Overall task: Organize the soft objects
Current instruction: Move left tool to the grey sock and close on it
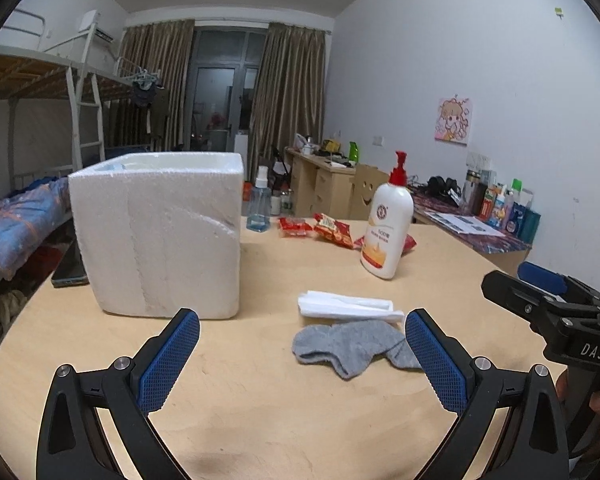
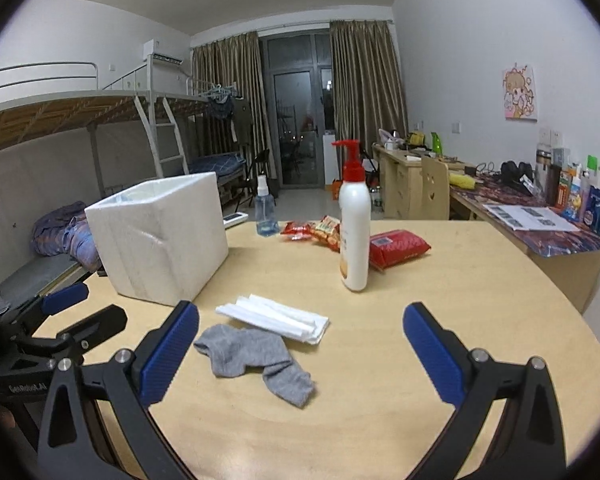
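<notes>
left gripper (image 1: pixel 302 354): jaws wide apart, empty, low centre of frame | right gripper (image 2: pixel 300 350): jaws wide apart, empty | grey sock (image 2: pixel 256 360): crumpled on wooden table (image 2: pixel 420 280), lower centre, touching folded white tissues (image 2: pixel 274 318) | foam box (image 2: pixel 160 236): centre left, behind the sock

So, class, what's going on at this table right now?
A person holds a gripper in each hand above a wooden table, and both the left gripper and right gripper have their jaws open and empty. A grey sock lies crumpled on the table, touching a folded white tissue behind it. Neither is picked up yet. A foam box stands open to the left, and a lotion bottle and red snack packs sit further back.
</notes>
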Action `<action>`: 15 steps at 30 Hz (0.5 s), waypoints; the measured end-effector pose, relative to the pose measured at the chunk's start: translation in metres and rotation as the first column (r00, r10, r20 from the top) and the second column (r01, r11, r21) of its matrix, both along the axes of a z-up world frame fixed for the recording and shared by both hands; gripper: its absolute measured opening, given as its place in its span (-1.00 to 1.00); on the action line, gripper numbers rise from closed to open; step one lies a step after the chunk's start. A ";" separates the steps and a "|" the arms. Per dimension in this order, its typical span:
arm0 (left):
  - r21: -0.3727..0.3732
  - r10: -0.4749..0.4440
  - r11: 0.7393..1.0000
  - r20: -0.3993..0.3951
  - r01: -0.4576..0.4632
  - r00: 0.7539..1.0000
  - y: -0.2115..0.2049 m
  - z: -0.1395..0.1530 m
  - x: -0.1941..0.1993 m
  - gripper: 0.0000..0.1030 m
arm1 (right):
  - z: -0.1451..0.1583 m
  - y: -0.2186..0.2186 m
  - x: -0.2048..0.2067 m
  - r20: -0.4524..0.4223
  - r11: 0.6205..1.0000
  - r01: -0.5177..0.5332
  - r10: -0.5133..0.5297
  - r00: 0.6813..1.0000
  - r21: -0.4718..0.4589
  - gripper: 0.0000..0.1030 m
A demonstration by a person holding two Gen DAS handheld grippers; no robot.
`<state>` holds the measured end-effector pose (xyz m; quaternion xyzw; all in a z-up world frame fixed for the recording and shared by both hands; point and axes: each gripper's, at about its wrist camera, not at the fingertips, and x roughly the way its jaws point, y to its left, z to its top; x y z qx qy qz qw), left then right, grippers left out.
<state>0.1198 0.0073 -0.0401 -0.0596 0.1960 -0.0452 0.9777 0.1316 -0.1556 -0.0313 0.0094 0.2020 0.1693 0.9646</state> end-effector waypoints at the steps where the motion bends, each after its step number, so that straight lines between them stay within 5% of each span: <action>1: 0.002 -0.006 1.000 -0.005 0.006 1.000 -0.001 -0.001 0.000 0.99 | -0.001 0.000 0.000 -0.002 1.000 -0.003 0.003 1.000 0.001 1.00; 15: 0.048 -0.061 0.997 -0.070 0.064 0.996 -0.021 -0.011 0.021 0.99 | -0.007 -0.011 0.009 -0.043 1.000 0.000 0.000 0.999 0.008 1.00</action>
